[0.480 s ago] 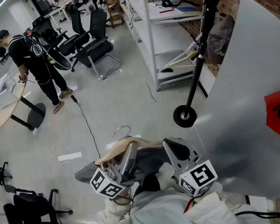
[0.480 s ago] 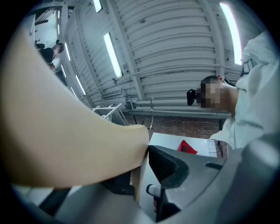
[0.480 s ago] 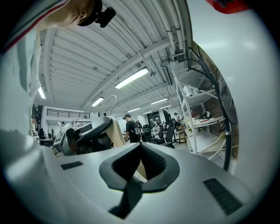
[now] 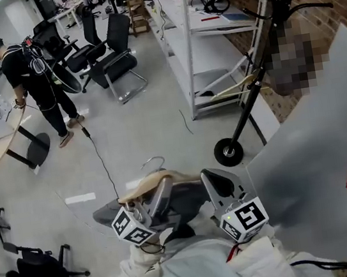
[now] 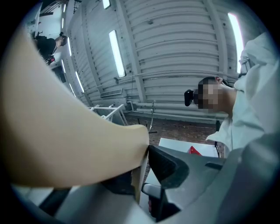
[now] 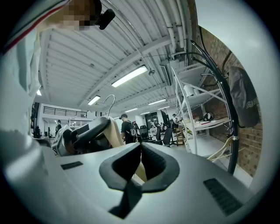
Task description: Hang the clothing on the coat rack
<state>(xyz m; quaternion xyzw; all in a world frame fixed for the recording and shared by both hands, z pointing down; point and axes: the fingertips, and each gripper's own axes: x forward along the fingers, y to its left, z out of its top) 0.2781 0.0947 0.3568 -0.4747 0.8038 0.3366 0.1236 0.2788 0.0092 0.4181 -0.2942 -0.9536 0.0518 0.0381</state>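
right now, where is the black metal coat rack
In the head view the black metal coat rack stands at upper right, between the white metal shelving and the grey panel, beyond the beige garment.

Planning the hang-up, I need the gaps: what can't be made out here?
Coat rack top: head view, cut by the upper edge.
Garment, kind and length: every view, bunched beige folds only.
Left gripper, one jaw: left gripper view, covered by the garment.
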